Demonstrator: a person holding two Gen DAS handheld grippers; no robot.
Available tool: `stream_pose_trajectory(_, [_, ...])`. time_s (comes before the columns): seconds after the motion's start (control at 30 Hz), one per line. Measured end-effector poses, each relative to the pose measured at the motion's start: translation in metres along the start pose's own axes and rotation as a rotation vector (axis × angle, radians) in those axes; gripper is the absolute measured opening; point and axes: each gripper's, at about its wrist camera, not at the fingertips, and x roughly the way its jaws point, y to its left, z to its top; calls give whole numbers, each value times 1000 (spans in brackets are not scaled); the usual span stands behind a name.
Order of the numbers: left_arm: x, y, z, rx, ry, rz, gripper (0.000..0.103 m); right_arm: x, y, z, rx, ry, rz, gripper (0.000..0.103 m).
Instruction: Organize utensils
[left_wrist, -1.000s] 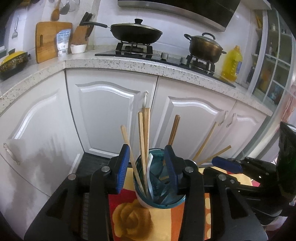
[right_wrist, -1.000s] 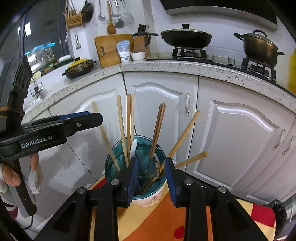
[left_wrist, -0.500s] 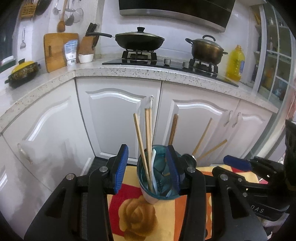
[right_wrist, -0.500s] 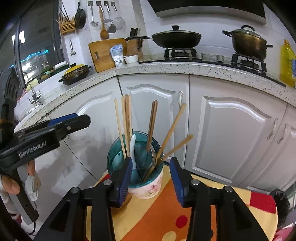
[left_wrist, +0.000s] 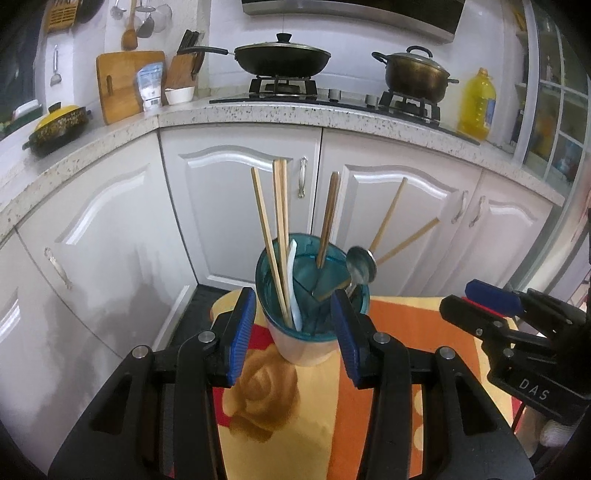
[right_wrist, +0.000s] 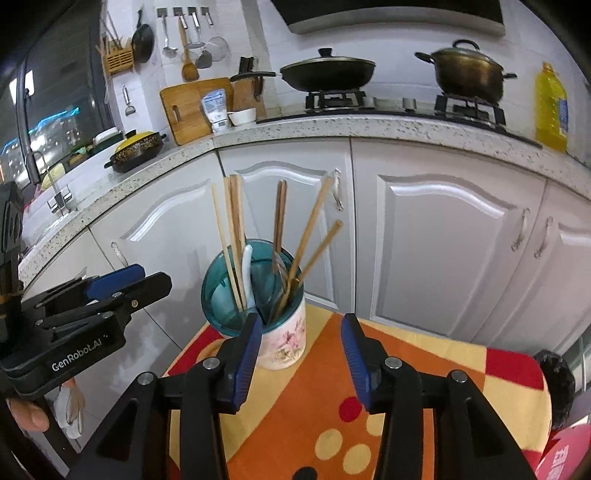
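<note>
My left gripper (left_wrist: 293, 334) has its blue-padded jaws parted, one to each side of the teal-rimmed, floral-printed white ceramic utensil cup (left_wrist: 306, 317); I cannot tell whether the pads touch its wall. My right gripper (right_wrist: 301, 356) has jaws released and just been opening, with nothing between them; the cup (right_wrist: 258, 306) stands at 11 o'clock from it, just beyond the left pad.

The cup stands on a small counter covered by an orange, yellow and red patterned cloth (right_wrist: 325, 398), near its far edge. Contents, upright or leaning:
- pale wooden chopsticks (left_wrist: 275, 236), leaning toward 12 o'clock;
- a dark brown chopstick pair (left_wrist: 328, 218);
- two more pale chopsticks (left_wrist: 391, 218) fanned toward 2 o'clock;
- a white plastic spoon (left_wrist: 293, 284);
- a metal spoon (left_wrist: 360, 264), bowl up at the right rim.

The chopstick tops rise well above the rim and stand in the line over the cup.

Surroundings: white panelled cabinet doors (left_wrist: 243, 199) directly behind the cup at 12 o'clock; above them a speckled stone worktop (left_wrist: 258, 114) carrying a black lidded wok (left_wrist: 282, 59), a bronze lidded pot (left_wrist: 413, 74), a yellow oil bottle (left_wrist: 476, 105), a wooden cutting board (left_wrist: 123, 81) and a yellow-lidded casserole (left_wrist: 59, 123). In the left view the right gripper sits at 3 o'clock, clear of the cup.
</note>
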Motion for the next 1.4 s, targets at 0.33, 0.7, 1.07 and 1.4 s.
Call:
stream_pose_trajectory(0.33, [-2,-20,-19,43,9,43,41,-2,-8,-12,40,17,-7,44])
stream_pose_trajectory(0.7, [-3,-15,-19,42,-2,80,41,0,-7,-10,48,10,-22,53])
stream_pose_trajectory(1.07, [-4,-9,-20,32,-3,98,41,1,-5,-10,46,16,-33,57])
stream_pose_trajectory(1.4, [-5,-6,-21,24,-11,106,41,2,-1,-11,36,15,-31,58])
